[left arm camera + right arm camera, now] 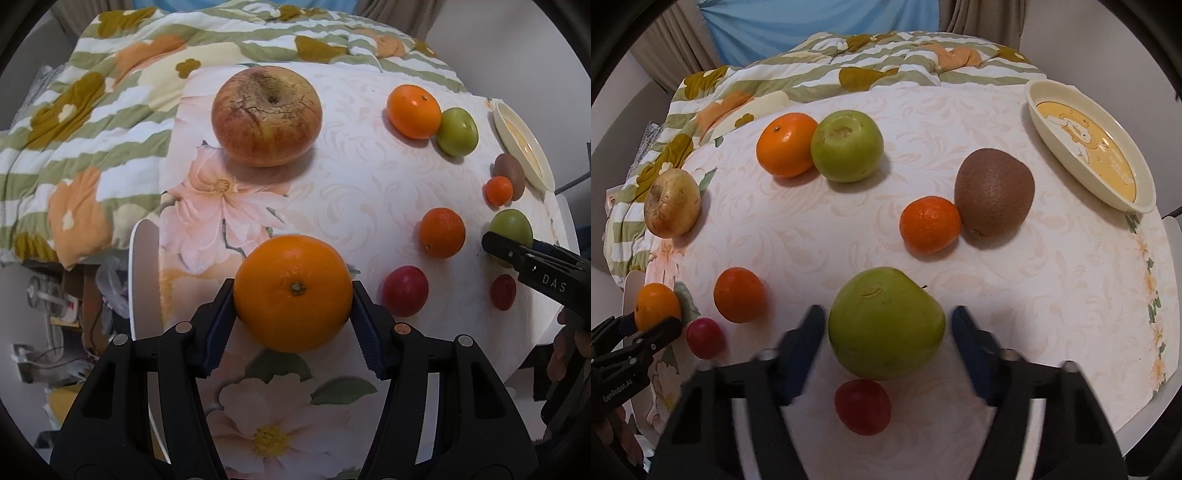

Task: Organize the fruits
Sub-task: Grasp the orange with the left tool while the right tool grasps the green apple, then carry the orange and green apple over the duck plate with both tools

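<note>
Materials and finishes. The large orange [293,293] has a glossy, finely pitted peel; the apple [266,115] a dull, cracked, russeted skin. The near green fruit [886,325] is smooth and waxy, the kiwi [993,192] matt and fuzzy. The tablecloth [1034,277] appears smooth, faintly sheened; the plate [1071,147] glossy; the quilt [74,129] soft cloth. Gripper fingers [216,325] are matt black plastic with ribbed blue pads.
</note>
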`<state>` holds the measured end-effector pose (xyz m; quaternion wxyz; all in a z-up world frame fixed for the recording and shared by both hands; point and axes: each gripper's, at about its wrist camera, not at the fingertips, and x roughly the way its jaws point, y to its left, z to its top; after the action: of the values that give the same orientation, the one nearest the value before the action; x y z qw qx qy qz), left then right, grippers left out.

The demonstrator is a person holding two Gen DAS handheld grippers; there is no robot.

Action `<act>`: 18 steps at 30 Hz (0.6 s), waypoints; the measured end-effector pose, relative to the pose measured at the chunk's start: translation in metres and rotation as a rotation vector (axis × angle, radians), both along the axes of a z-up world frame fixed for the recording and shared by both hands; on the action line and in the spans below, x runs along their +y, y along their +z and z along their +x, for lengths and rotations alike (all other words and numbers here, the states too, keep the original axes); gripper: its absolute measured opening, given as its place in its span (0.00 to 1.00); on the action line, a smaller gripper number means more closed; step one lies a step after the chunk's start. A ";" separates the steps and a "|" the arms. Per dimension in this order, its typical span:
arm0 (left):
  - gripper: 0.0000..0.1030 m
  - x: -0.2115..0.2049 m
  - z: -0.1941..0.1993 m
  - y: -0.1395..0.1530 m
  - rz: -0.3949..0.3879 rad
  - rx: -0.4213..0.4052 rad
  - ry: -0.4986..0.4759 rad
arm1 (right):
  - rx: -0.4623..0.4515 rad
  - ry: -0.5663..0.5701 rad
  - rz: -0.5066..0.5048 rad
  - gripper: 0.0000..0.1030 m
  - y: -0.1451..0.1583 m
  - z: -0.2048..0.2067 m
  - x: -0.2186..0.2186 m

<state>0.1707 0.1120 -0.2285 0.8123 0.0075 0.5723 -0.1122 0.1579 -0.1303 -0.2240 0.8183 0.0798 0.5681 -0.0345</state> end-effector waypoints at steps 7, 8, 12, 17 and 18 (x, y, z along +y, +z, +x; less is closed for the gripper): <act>0.64 0.005 -0.007 0.010 -0.010 -0.026 0.010 | -0.035 0.016 -0.002 0.51 0.009 -0.005 0.003; 0.64 0.005 -0.008 0.013 -0.011 -0.031 0.011 | -0.043 0.016 0.000 0.51 0.013 -0.007 0.002; 0.64 0.002 -0.010 0.030 -0.016 -0.063 0.016 | -0.067 0.024 -0.003 0.51 0.028 -0.009 0.002; 0.64 -0.007 -0.009 0.057 -0.023 -0.110 0.009 | -0.114 0.032 0.001 0.51 0.055 -0.014 -0.007; 0.64 -0.011 -0.008 0.064 -0.022 -0.121 0.005 | -0.122 0.032 0.002 0.51 0.060 -0.014 -0.009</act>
<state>0.1625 0.1006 -0.1650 0.8458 0.0038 0.5208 -0.1159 0.1444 -0.1393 -0.1639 0.8518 0.0736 0.5184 -0.0158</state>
